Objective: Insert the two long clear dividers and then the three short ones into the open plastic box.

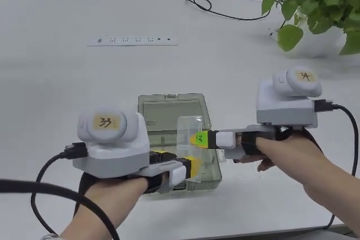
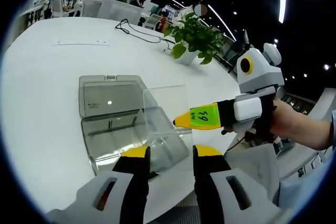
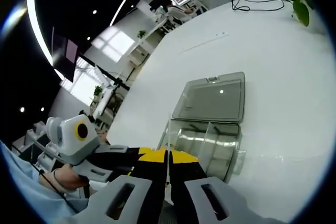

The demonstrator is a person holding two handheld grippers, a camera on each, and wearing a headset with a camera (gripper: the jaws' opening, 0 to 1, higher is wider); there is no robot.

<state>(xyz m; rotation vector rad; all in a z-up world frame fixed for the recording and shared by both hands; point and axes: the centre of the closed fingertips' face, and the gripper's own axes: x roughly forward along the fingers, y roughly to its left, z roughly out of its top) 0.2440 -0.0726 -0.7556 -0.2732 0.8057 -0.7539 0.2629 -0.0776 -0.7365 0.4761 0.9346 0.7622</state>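
The open clear plastic box (image 1: pixel 169 100) lies on the white table, its lid (image 2: pixel 110 95) folded back and its base (image 3: pixel 226 150) toward me. Upright clear dividers stand in the base. A clear divider (image 1: pixel 188 130) is held upright over the near right part of the base, and my right gripper (image 1: pixel 198 139) is shut on its edge. In the right gripper view the yellow tips of the right gripper (image 3: pixel 168 156) press together on the thin sheet. My left gripper (image 2: pixel 172 153) is open just in front of the divider (image 2: pixel 165 106), low at the box's near edge.
A potted plant (image 1: pixel 320 4) stands at the back right with a black cable (image 1: pixel 214 1) looped beside it. A white power strip (image 1: pixel 132 41) lies behind the box. The table's front edge runs just below the hands.
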